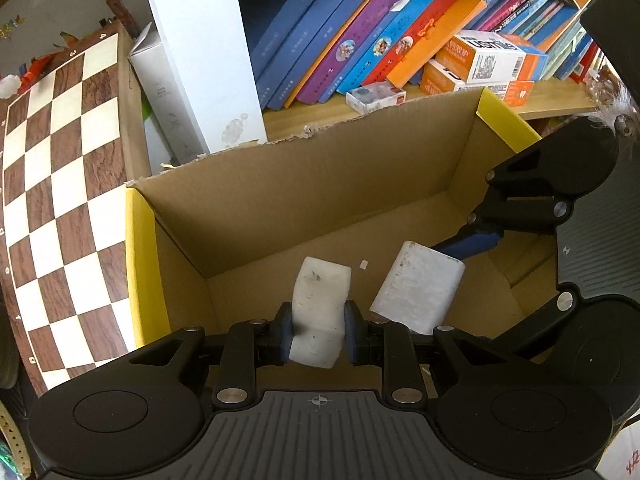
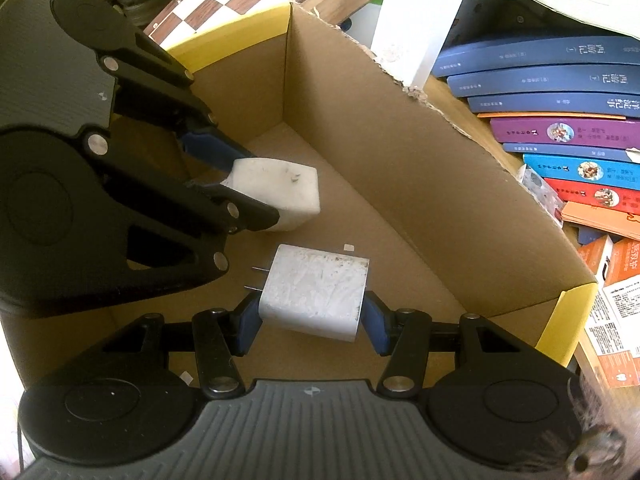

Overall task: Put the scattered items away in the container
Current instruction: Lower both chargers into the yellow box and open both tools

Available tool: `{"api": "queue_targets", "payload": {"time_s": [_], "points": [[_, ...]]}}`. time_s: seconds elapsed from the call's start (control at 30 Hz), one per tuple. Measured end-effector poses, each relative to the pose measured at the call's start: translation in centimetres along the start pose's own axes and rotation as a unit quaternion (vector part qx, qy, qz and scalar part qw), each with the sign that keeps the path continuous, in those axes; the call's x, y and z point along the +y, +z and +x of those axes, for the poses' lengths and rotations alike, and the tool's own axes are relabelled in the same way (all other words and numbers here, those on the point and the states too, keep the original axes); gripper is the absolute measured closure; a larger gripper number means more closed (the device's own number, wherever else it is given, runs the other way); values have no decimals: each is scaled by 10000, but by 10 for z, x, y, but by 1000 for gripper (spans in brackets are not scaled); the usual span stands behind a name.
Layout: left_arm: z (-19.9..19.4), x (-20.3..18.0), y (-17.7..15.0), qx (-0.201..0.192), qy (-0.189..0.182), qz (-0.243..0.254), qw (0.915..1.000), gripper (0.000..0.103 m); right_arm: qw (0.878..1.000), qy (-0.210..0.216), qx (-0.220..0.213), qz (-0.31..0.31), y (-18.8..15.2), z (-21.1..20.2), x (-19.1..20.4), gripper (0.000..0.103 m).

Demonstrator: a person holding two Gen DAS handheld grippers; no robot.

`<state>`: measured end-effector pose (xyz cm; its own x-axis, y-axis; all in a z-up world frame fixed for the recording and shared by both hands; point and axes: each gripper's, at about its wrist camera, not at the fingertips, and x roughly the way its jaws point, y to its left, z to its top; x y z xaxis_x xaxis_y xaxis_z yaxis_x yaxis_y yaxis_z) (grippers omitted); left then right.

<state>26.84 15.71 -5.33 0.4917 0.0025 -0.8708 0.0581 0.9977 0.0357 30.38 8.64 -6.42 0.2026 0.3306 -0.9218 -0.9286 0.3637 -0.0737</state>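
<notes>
Two sets of tongs are positioned inside the cardboard box [image 1: 280, 200], each pinching one white item. Left tongs [image 1: 319, 330] clamp a white block [image 1: 320, 304] between the blue pads [image 1: 286, 334], with the block projecting forward above the box floor. Right tongs [image 2: 311, 322] clamp a white charger [image 2: 316, 292] by its two side faces; its two metal prongs [image 2: 258, 278] point toward the left tongs [image 2: 244, 196]. In the right wrist view, the white block [image 2: 280, 190] sits just beyond the charger, apart from it. In the left wrist view, the charger [image 1: 416, 286] appears to the right of the block, held by the right tongs [image 1: 460, 250] entering from the right. Box walls are brown inside with yellow outer faces [image 1: 142, 264]. A chessboard [image 1: 60, 200] lies beside the box's left wall. A shelf behind the box carries leaning books [image 1: 360, 28] and orange cartons [image 1: 480, 60].
</notes>
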Motion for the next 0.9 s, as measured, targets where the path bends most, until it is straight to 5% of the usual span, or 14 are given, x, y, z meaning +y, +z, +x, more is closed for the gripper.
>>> {"api": "queue_targets", "payload": {"time_s": [0.3, 0.9], "points": [[-3, -1, 1, 6, 20, -6, 10000, 75, 9999, -92, -31, 45, -2, -4, -2, 52], [-74, -20, -4, -789, 451, 81, 9958, 39, 9960, -324, -653, 508, -14, -68, -4, 35]]}}
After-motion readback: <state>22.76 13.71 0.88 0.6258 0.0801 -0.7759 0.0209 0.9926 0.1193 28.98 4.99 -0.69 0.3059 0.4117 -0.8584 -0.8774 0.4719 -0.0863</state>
